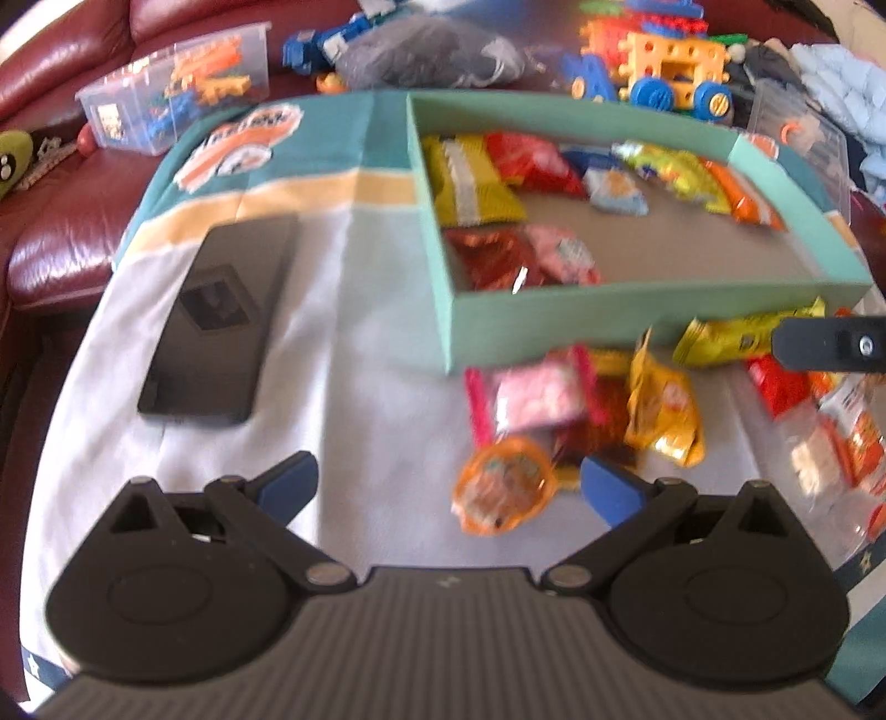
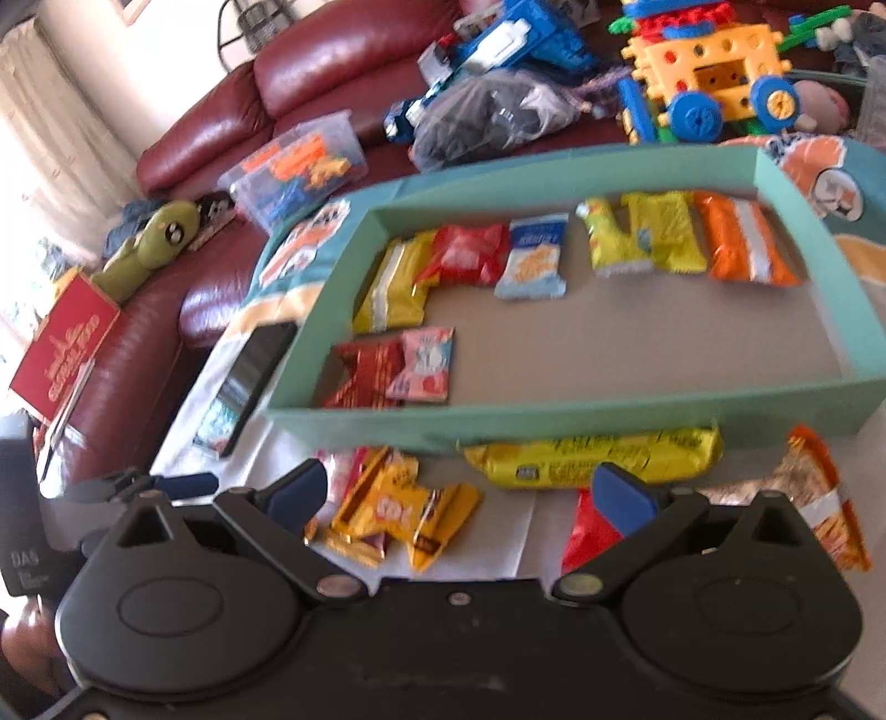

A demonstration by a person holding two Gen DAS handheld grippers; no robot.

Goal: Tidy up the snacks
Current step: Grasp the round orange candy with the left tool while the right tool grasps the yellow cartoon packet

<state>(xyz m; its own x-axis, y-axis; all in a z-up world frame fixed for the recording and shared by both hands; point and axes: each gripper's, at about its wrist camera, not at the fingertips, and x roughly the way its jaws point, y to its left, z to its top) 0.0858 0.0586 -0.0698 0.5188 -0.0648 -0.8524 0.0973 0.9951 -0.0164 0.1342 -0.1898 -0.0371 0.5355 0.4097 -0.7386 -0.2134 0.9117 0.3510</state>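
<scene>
A shallow green box (image 2: pixel 581 423) holds several snack packs, among them a dark red one (image 2: pixel 365 376) and a pink one (image 2: pixel 426 363) in its near left corner. Loose snacks lie on the cloth in front of it: a long yellow pack (image 2: pixel 592 457), small yellow packs (image 2: pixel 398 515), a red pack (image 2: pixel 590 534). My left gripper (image 1: pixel 448 487) is open low over the cloth, and a round orange snack (image 1: pixel 501 484) lies between its fingers near the right pad (image 1: pixel 609 490). A pink pack (image 1: pixel 540 396) lies just beyond. My right gripper (image 2: pixel 459 493) is open above the yellow packs, holding nothing.
A black phone (image 1: pixel 216 321) lies on the cloth left of the box. Toy bricks, a clear bin (image 1: pixel 177 94) and a dark bag (image 1: pixel 426 52) crowd the red sofa behind. One finger of the right gripper (image 1: pixel 830 343) reaches in over the long yellow pack (image 1: pixel 736 335).
</scene>
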